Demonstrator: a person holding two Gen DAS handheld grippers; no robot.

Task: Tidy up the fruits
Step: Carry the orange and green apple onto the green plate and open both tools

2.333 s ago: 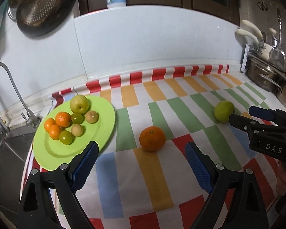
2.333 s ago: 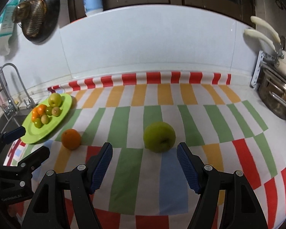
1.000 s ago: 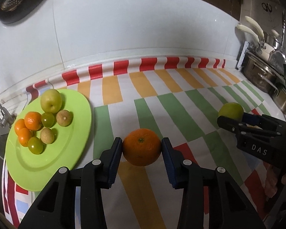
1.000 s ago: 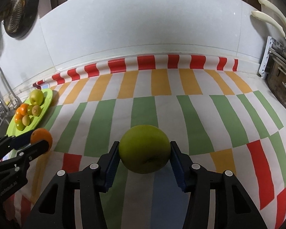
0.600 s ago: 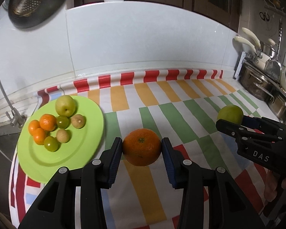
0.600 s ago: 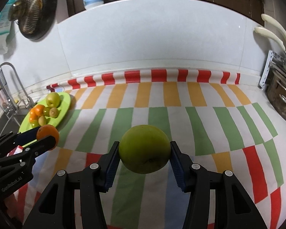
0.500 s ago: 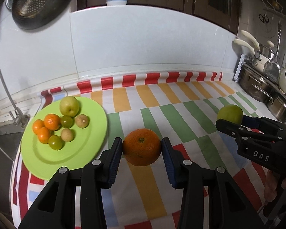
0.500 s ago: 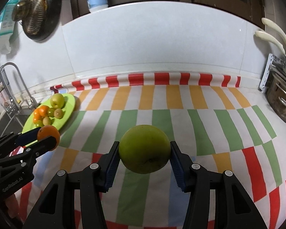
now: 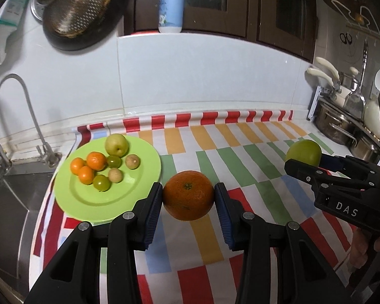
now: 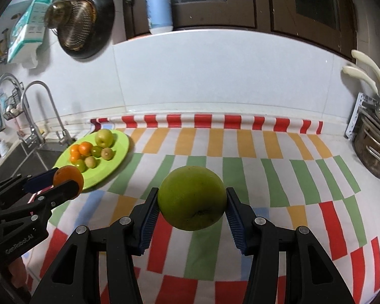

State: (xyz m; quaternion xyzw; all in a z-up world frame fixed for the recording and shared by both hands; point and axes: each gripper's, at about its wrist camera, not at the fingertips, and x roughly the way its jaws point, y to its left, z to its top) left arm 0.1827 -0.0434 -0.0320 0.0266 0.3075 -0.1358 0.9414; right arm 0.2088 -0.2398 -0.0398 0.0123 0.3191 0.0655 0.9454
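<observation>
My left gripper (image 9: 188, 197) is shut on an orange (image 9: 188, 195) and holds it above the striped cloth, just right of the green plate (image 9: 144, 177). The plate carries several small fruits: a yellow-green apple (image 9: 116, 144), small oranges (image 9: 96, 160) and green and tan round fruits. My right gripper (image 10: 192, 209) is shut on a large green apple (image 10: 192, 201) and holds it above the middle of the cloth. The right gripper with the apple (image 9: 303, 152) also shows at the right of the left wrist view. The left gripper with the orange (image 10: 68, 174) shows at the left of the right wrist view, near the plate (image 10: 119, 152).
A sink (image 9: 10, 192) with a tap (image 9: 25, 106) lies left of the plate. Steel pots (image 9: 342, 124) stand at the right end of the counter. A white tiled wall (image 9: 202, 76) backs the counter, with a pan and strainer (image 9: 76, 12) hanging and a bottle (image 9: 171, 5) on the ledge.
Both grippers closed on their fruits and lifted them off the cloth. In the last half second both have risen and drawn back slightly, with the fruits still held.
</observation>
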